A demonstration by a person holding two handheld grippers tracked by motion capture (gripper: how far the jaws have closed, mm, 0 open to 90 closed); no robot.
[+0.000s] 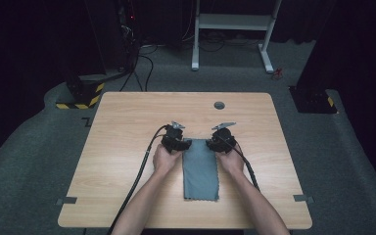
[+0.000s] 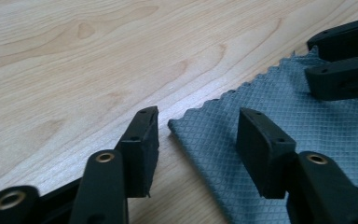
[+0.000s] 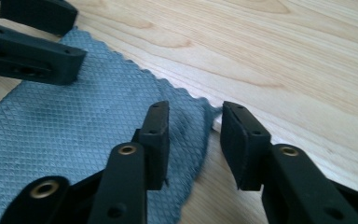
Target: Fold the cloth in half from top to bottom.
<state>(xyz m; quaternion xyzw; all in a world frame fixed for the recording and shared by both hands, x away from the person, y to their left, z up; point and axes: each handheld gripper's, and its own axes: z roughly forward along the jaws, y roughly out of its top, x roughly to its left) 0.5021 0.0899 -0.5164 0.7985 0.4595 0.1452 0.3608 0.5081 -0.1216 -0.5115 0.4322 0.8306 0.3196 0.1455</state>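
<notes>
A grey cloth (image 1: 200,171) with a diamond weave and zigzag edges lies flat as a long strip on the wooden table (image 1: 122,127), running toward the person. Both grippers sit at its far end. My left gripper (image 1: 186,143) stands open, and in the left gripper view its jaws (image 2: 198,123) straddle the cloth's (image 2: 307,121) far-left corner, one pad over bare wood and one over the fabric. My right gripper (image 1: 209,143) is open too; the cloth's (image 3: 74,126) far-right corner lies between its jaws (image 3: 193,112), slightly rumpled. Each gripper view shows the other gripper's jaws across the cloth.
A round cable hole (image 1: 219,105) sits in the table beyond the grippers. Black cables trail back from both hands toward the front edge. On the floor behind the table stand a white desk frame (image 1: 232,22) and dark stands with yellow-black striped bases (image 1: 81,98).
</notes>
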